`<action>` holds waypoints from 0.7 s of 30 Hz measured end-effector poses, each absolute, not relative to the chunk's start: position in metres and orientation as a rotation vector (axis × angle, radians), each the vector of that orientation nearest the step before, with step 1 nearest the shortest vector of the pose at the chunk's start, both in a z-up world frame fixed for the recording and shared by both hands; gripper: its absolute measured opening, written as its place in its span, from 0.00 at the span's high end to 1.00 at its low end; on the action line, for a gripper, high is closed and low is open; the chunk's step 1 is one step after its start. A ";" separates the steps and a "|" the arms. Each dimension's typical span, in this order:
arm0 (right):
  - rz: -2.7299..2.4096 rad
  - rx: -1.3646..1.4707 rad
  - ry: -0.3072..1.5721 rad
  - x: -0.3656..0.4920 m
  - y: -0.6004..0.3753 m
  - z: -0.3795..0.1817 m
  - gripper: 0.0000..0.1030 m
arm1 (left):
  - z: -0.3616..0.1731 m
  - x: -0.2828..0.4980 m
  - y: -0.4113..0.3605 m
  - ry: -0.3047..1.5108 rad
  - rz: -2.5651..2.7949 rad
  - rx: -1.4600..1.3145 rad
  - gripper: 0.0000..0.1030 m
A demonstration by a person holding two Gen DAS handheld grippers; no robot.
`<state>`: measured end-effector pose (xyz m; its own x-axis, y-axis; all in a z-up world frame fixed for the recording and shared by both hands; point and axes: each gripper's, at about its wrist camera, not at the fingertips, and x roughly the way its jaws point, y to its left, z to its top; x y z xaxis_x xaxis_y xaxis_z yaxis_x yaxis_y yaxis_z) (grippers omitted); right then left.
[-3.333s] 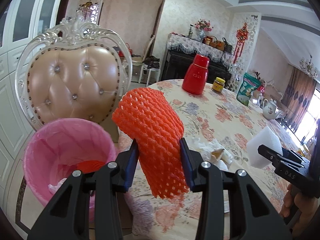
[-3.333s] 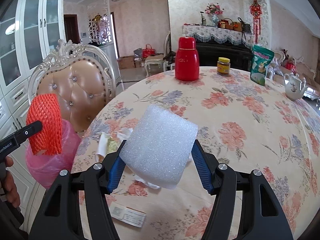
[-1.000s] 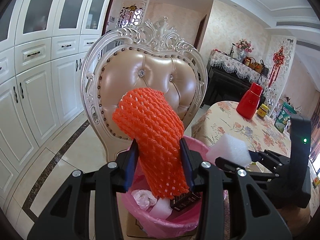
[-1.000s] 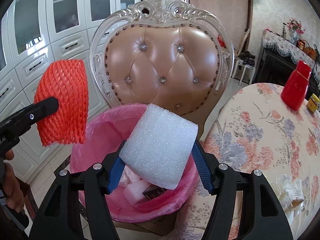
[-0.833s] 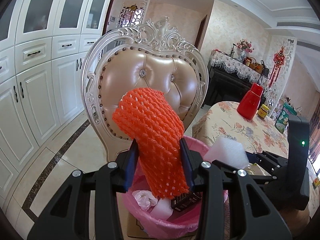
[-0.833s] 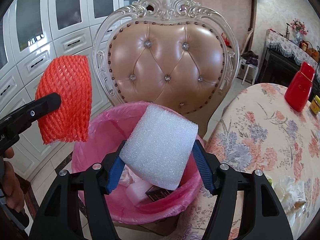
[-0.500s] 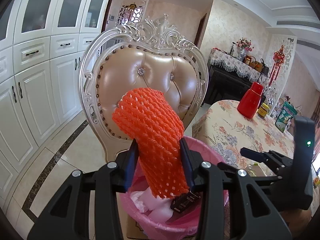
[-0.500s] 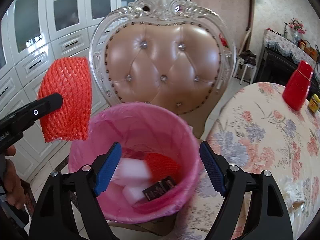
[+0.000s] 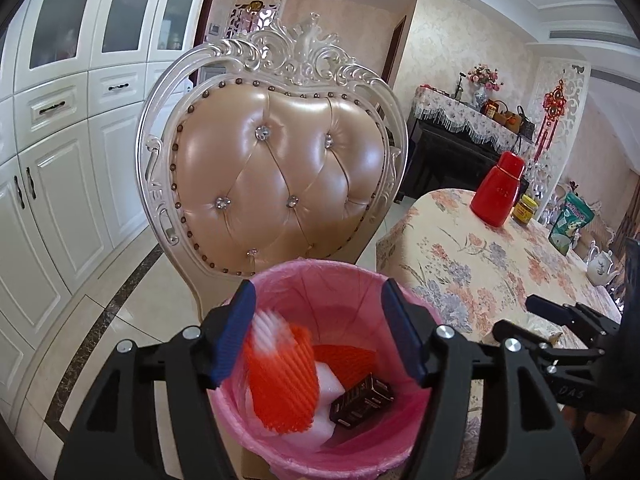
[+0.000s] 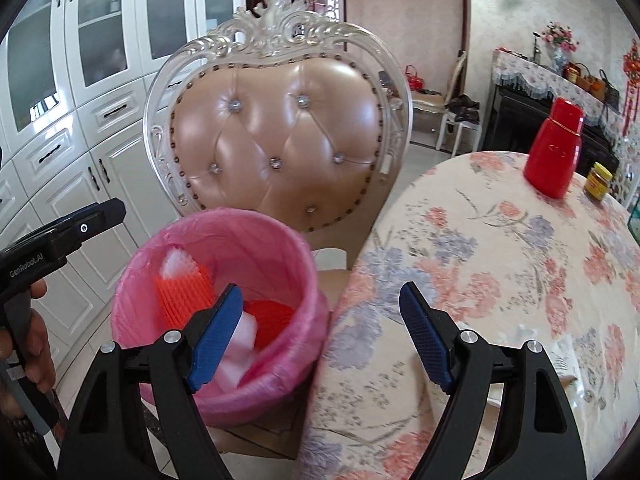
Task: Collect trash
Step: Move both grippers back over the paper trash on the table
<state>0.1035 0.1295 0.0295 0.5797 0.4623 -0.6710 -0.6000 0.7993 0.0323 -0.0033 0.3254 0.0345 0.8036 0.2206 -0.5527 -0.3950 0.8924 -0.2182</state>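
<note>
Your left gripper point(image 9: 318, 334) is matte black plastic with two angular arms, silver screw heads at the joints and blue ribbed pads point(image 9: 234, 334) inside each finger. Your right gripper point(image 10: 320, 336) is built the same way. At nine o'clock in the right wrist view, white "GenRobot.AI" lettering marks the left gripper's side, above your hand point(image 10: 24, 344).

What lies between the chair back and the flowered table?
In the right wrist view, the pink-lined bin stands between the chair back and the table, close against the table's edge, holding orange netting and white foam.
</note>
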 end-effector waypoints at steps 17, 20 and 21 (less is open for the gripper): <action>0.465 -0.132 0.725 0.093 0.021 0.026 0.24 | 0.039 -0.012 0.288 0.543 0.303 -0.325 0.38; 0.438 -0.118 0.723 0.090 0.002 0.026 0.24 | 0.041 -0.012 0.274 0.543 0.285 -0.316 0.38; 0.429 -0.114 0.722 0.088 -0.004 0.026 0.23 | 0.041 -0.012 0.271 0.543 0.280 -0.312 0.38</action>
